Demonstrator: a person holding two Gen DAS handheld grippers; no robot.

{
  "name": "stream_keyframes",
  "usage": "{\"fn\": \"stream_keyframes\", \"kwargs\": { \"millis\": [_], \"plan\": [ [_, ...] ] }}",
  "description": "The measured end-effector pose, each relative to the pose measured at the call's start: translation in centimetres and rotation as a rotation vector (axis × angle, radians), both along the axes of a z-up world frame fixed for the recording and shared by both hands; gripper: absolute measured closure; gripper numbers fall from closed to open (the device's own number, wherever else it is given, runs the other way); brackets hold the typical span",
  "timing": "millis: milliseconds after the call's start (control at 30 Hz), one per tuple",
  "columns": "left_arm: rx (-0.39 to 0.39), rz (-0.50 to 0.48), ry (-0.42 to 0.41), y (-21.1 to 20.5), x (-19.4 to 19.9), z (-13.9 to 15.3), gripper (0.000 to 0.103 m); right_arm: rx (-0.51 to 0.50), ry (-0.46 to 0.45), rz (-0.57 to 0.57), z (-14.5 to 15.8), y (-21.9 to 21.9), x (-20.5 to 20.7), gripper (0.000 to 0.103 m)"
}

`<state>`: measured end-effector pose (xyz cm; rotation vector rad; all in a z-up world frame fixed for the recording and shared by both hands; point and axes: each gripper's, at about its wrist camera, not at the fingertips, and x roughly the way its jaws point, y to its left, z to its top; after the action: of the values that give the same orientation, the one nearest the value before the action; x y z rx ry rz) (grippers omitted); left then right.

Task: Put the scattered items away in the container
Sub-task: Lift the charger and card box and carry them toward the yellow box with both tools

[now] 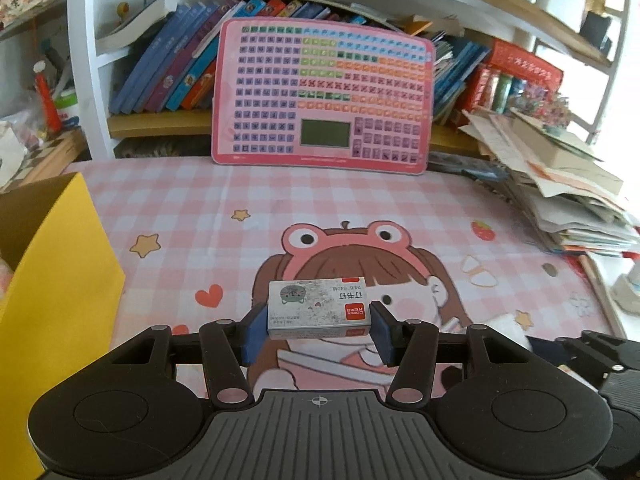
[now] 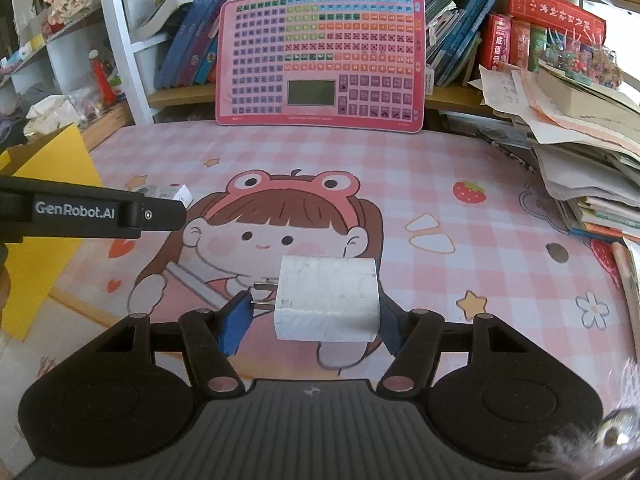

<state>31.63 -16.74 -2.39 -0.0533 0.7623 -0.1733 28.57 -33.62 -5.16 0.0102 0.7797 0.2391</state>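
Both clamped: left gripper (image 1: 318,330) on staple box (image 1: 318,308), right gripper (image 2: 310,320) on charger plug (image 2: 326,300); yellow box (image 1: 52,264) off left, nearer left gripper.

yellow box (image 1: 60,280): cut off at left edge, inside unseen | paper stack (image 2: 580,152): cut off right

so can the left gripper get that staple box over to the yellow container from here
Probably yes: the left gripper is shut on the staple box, and the yellow container stands open just to its left, nothing between.
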Motion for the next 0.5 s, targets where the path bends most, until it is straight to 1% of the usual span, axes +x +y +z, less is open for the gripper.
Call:
{"fn": "stream_keyframes", "kwargs": {
  "millis": [200, 500],
  "plan": [
    [-0.017, -0.035, -0.007, 0.9, -2.7, 1.1, 0.051, 0.012, 0.013, -0.014, 0.6, 0.4, -2.3, 0.04],
    [-0.059, -0.068, -0.014, 3.7, -7.2, 2.6, 0.051, 0.016, 0.013, -0.045, 2.0, 2.0, -6.3, 0.04]
  ]
}}
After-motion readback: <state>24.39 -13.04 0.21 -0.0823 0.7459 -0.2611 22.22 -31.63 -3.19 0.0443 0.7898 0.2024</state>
